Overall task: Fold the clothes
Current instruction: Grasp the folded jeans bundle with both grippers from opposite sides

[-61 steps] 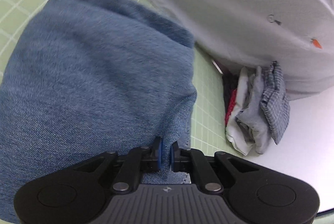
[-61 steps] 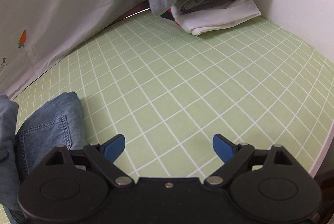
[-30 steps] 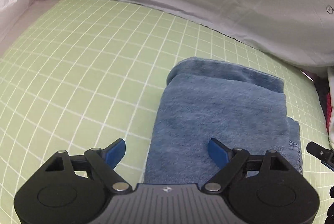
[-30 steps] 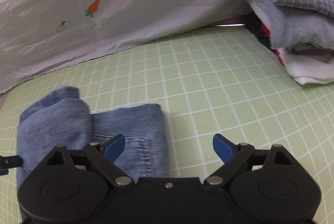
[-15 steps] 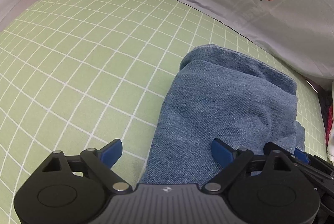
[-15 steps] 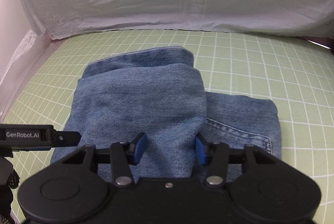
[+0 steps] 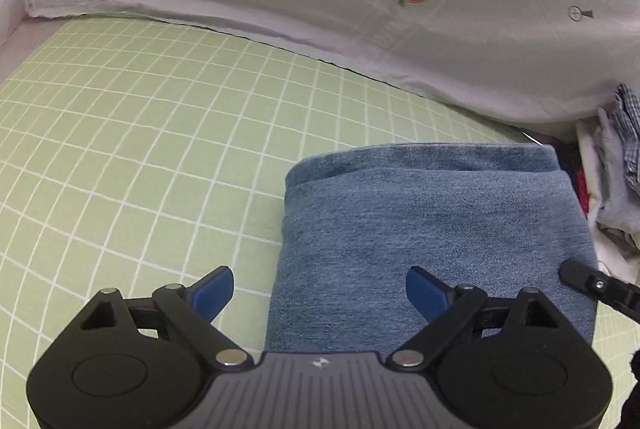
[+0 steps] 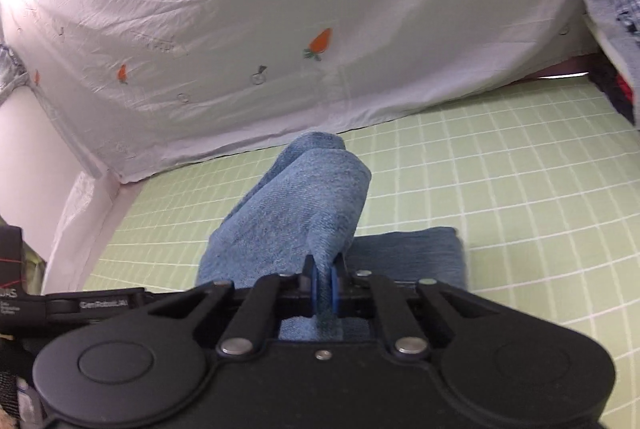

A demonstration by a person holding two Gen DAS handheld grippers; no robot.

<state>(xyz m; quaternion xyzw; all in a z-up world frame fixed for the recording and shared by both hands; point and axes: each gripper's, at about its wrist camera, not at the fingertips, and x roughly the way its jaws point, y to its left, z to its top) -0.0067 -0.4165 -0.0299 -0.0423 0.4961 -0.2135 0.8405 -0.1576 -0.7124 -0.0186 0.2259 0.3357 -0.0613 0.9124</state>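
While pinched between the right gripper (image 8: 324, 283) jaws, the jeans (image 8: 296, 213) lift.

I count one folded pair of blue denim jeans (image 7: 432, 229) on one pale green bedsheet with a white grid (image 7: 140, 133). Behind it hangs one white cloth printed with small carrots (image 7: 360, 9); three orange carrots show on it in my right view, one in my left. One pile of folded clothes (image 7: 612, 181) sits off to the side, how many pieces I cannot tell. My own tools: two, my left black gripper with blue pads (image 7: 319, 290) and my right black gripper with blue pads (image 8: 324, 287).
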